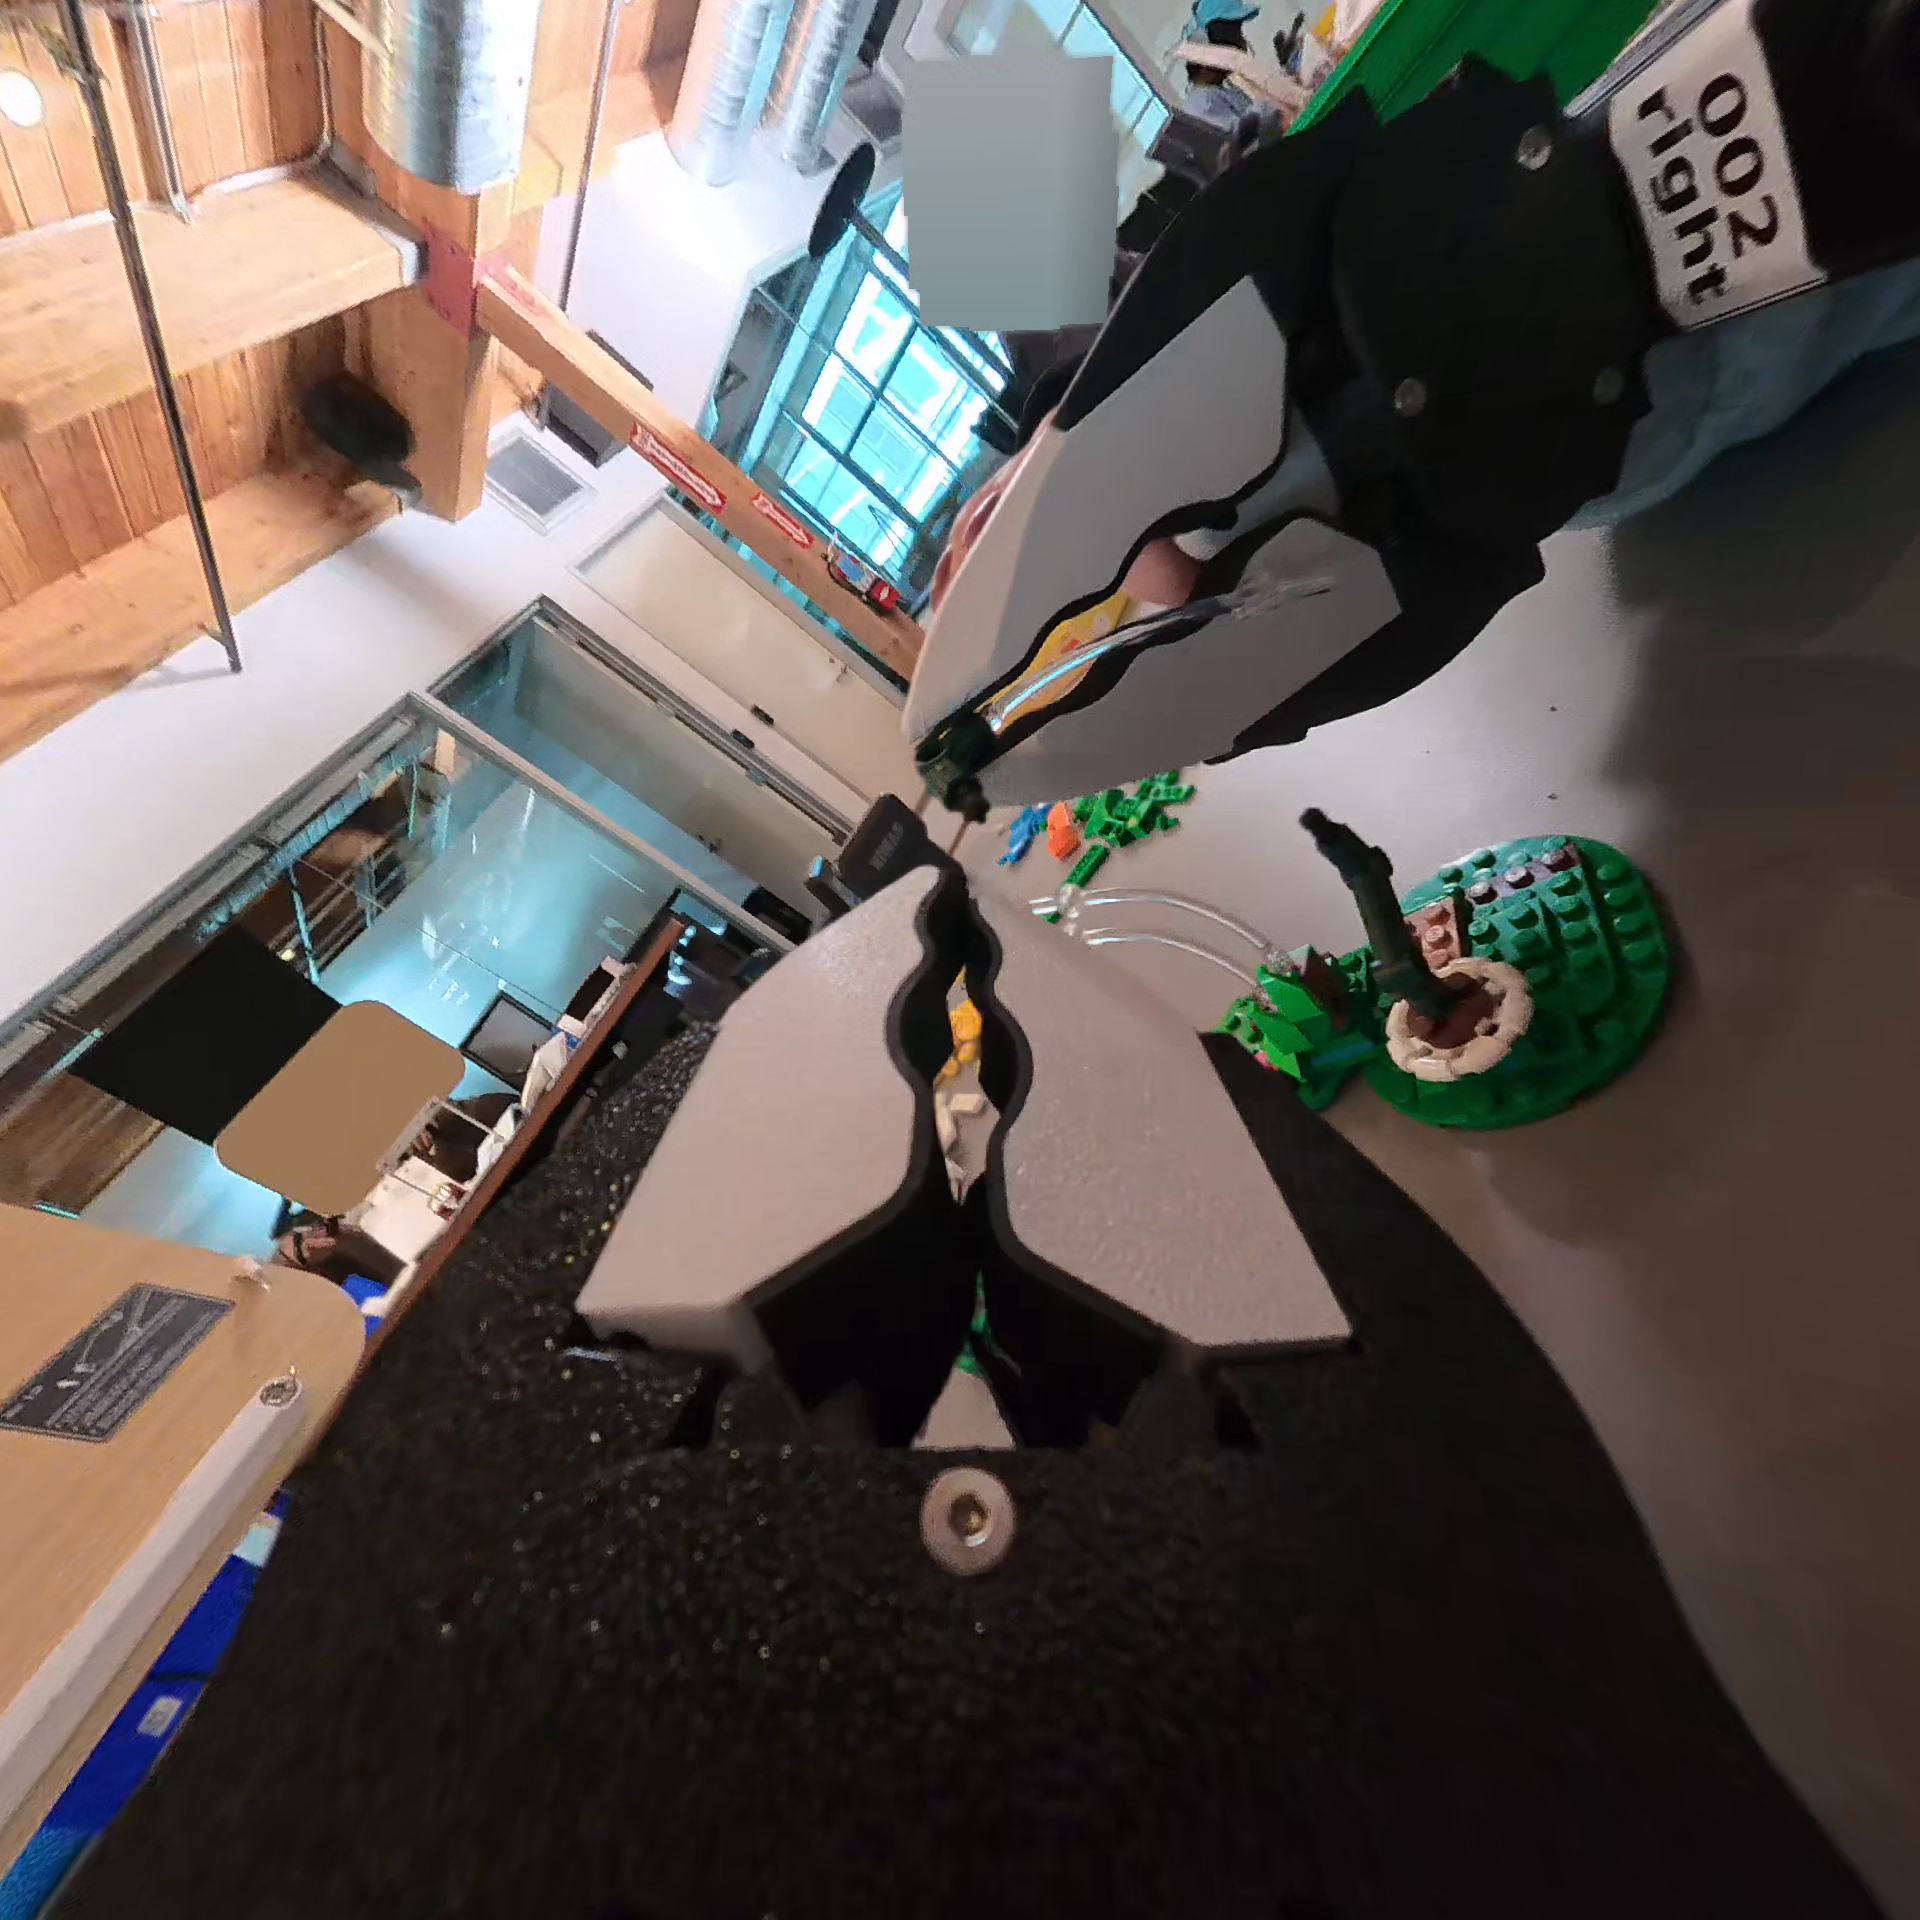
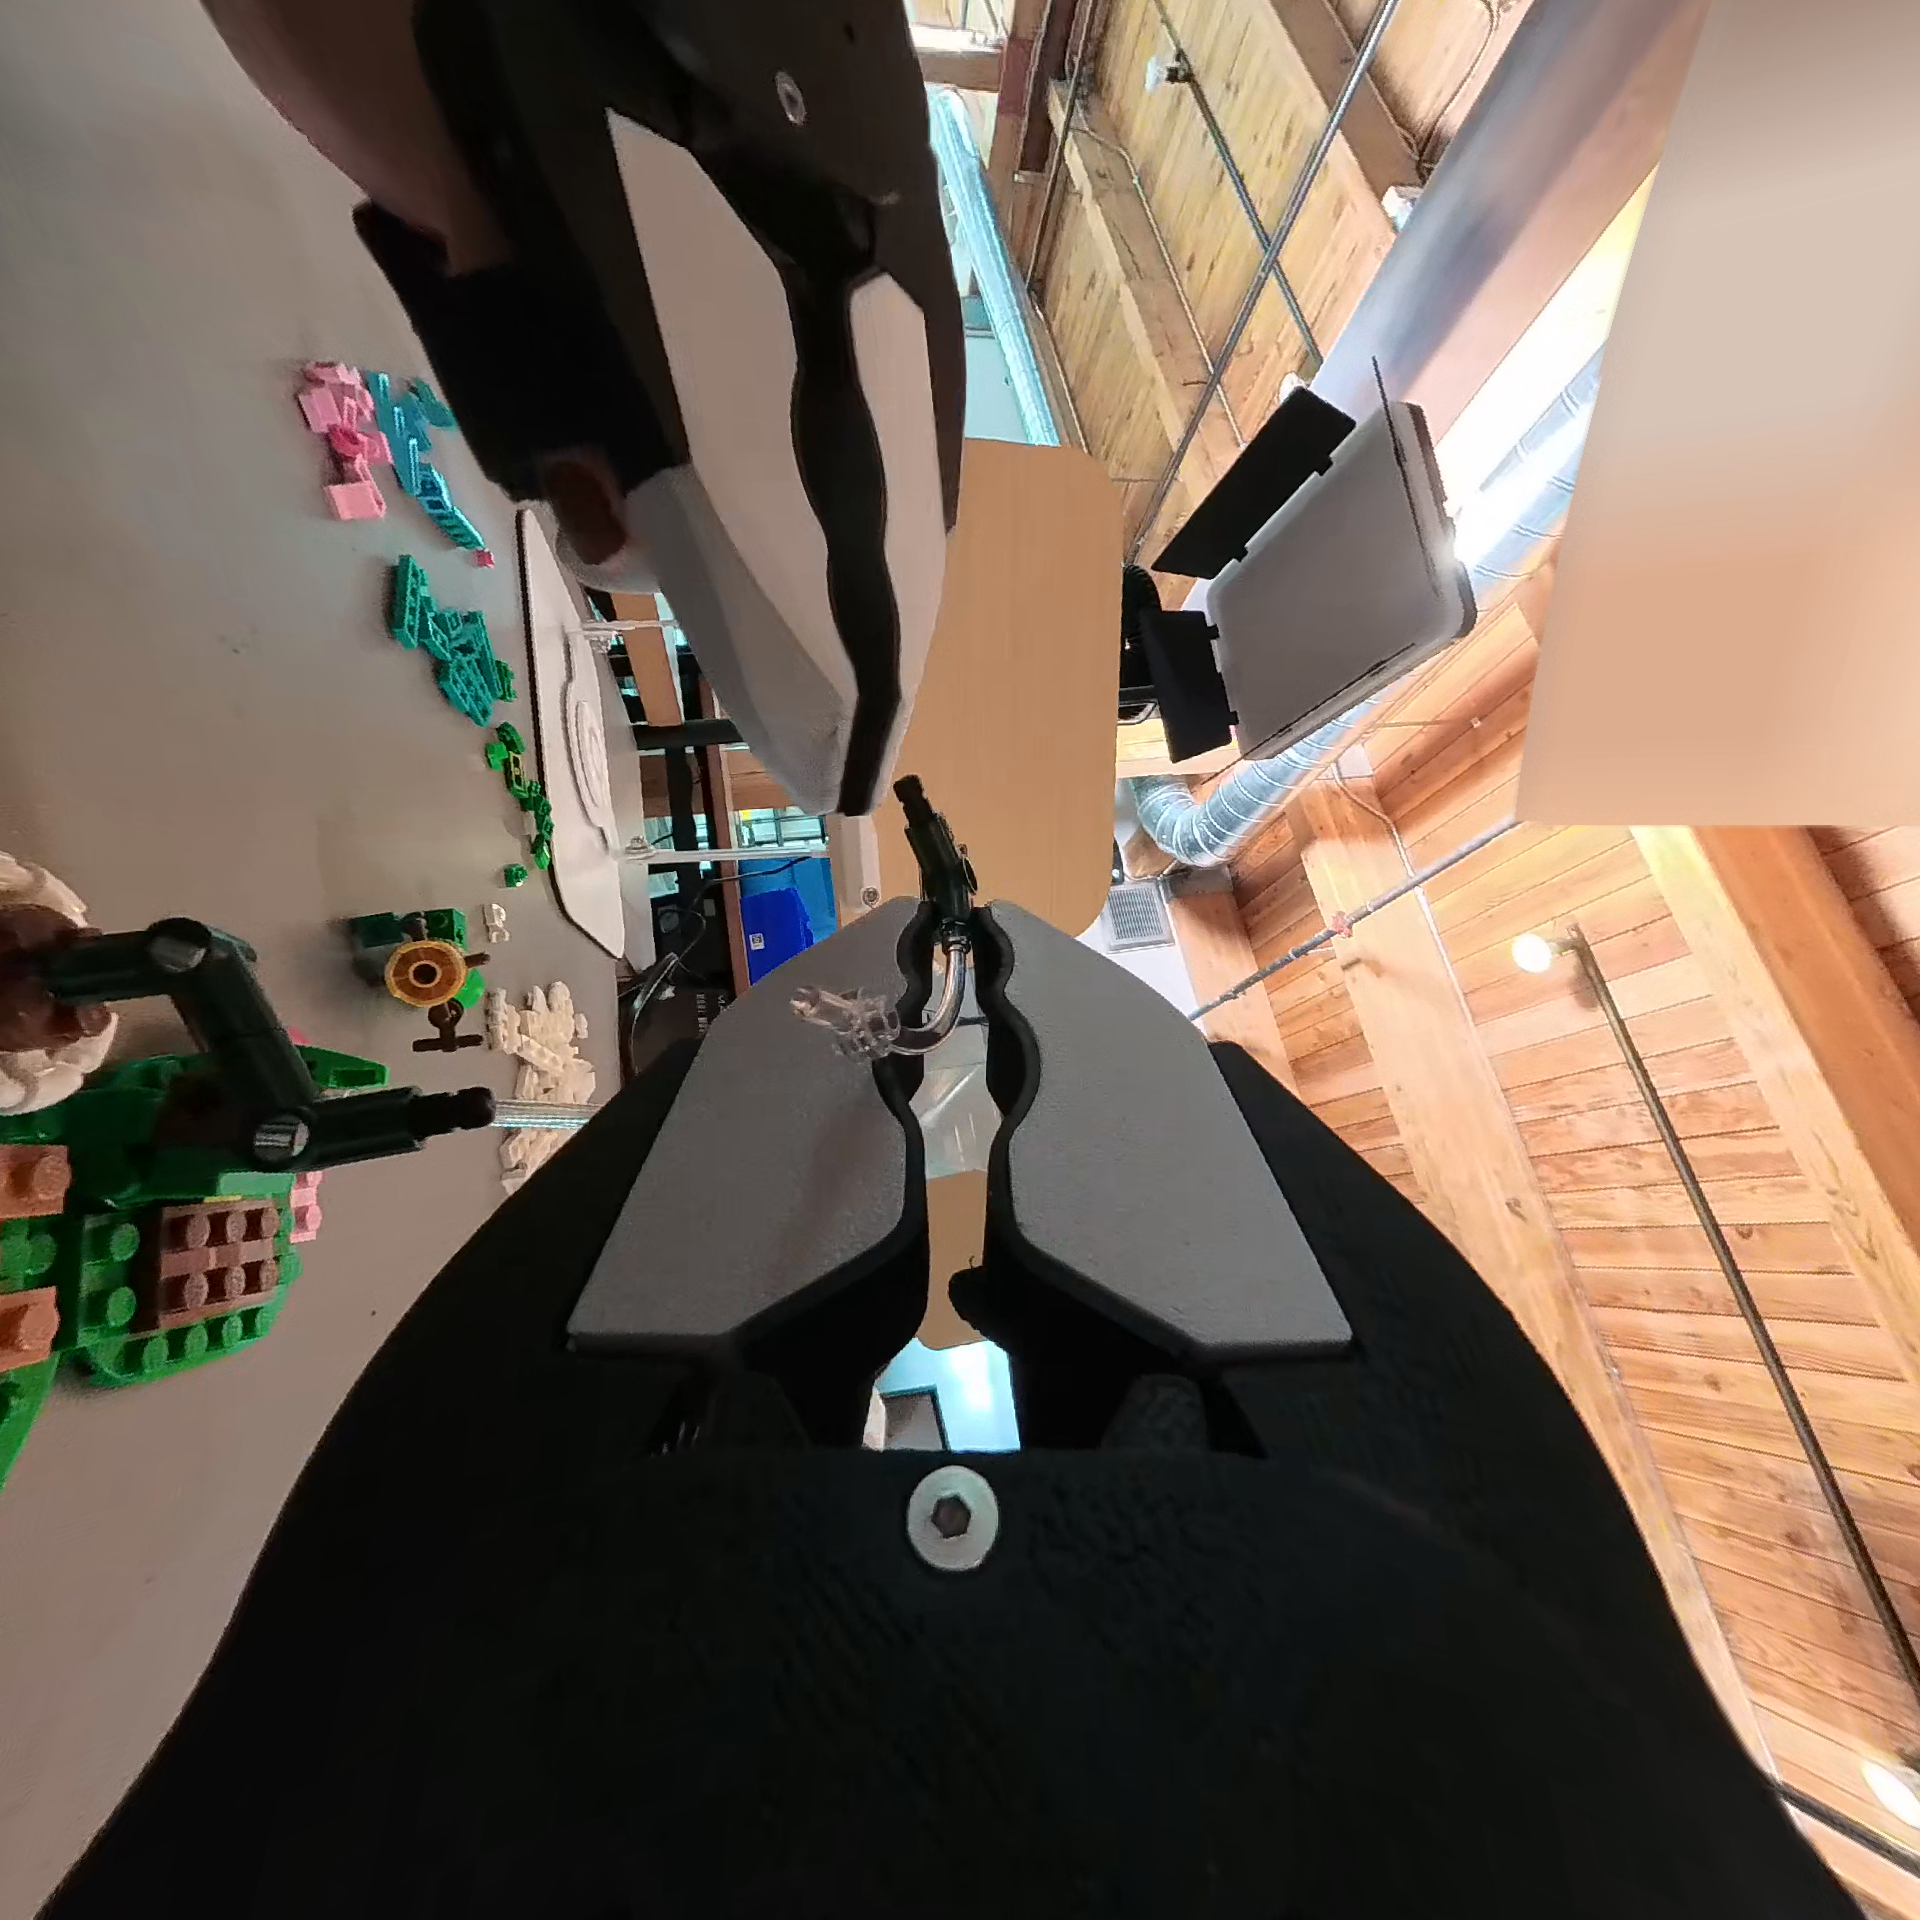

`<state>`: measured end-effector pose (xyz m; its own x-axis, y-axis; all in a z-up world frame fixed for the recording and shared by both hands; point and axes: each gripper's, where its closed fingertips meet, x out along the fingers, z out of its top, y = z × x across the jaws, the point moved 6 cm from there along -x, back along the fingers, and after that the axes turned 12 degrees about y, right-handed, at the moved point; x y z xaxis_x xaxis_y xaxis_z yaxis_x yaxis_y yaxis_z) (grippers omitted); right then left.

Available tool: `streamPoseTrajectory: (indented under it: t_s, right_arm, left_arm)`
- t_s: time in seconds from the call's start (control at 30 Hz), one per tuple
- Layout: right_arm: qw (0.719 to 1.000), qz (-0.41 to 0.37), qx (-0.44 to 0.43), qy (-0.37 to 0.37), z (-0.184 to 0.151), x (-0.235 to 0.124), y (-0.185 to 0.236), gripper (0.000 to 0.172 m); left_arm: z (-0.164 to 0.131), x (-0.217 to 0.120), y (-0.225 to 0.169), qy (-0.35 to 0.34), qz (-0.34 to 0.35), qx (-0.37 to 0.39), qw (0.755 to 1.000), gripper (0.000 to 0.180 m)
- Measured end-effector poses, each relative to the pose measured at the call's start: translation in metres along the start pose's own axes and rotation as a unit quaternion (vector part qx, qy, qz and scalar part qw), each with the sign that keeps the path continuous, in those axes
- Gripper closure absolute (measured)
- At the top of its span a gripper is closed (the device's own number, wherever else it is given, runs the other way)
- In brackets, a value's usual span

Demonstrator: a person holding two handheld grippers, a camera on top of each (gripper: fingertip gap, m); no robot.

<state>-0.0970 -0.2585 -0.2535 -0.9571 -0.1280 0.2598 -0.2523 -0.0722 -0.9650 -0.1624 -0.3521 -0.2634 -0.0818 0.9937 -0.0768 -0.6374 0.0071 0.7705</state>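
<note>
Right tongs pinch a small stem piece in the air; left tongs clenched on nothing.

The right tongs [image 2: 951,935] grip a dark green stem piece [image 2: 940,852] with a clear curved tube [image 2: 935,1013], lifted off the counter [image 1: 1714,1299]. The left tongs [image 1: 961,904] are clenched bare, tips just beside that piece. Below stands a green brick model [image 1: 1527,997] with a dark stem and two clear tubes fitted; loose bricks [image 2: 447,623] lie toward the counter's far edge.

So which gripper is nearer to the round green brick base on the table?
Left. The left gripper hovers shut beside the round green brick base; the right gripper, clamping a dark green stem piece, is higher, farther away.
</note>
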Motion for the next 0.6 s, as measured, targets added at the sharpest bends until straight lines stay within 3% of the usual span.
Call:
streamPoseTrajectory:
  t_s: [0.07,0.13,0.6]
  right_arm:
    - [1.0,0.0,-0.001,-0.001,-0.0002,-0.0002,0.0,0.166]
    - [1.0,-0.002,-0.001,-0.002,-0.0003,-0.0007,-0.0002,0.166]
    - [1.0,0.002,-0.006,-0.004,-0.0009,-0.0006,0.0022,0.166]
  left_arm:
    - [0.0031,-0.0008,-0.0017,-0.013,0.017,0.008,1.0,0.18]
    - [0.0054,-0.0012,-0.0039,-0.013,0.026,0.022,0.999,0.169]
    - [0.008,-0.0027,-0.0029,-0.006,0.023,0.048,0.999,0.177]
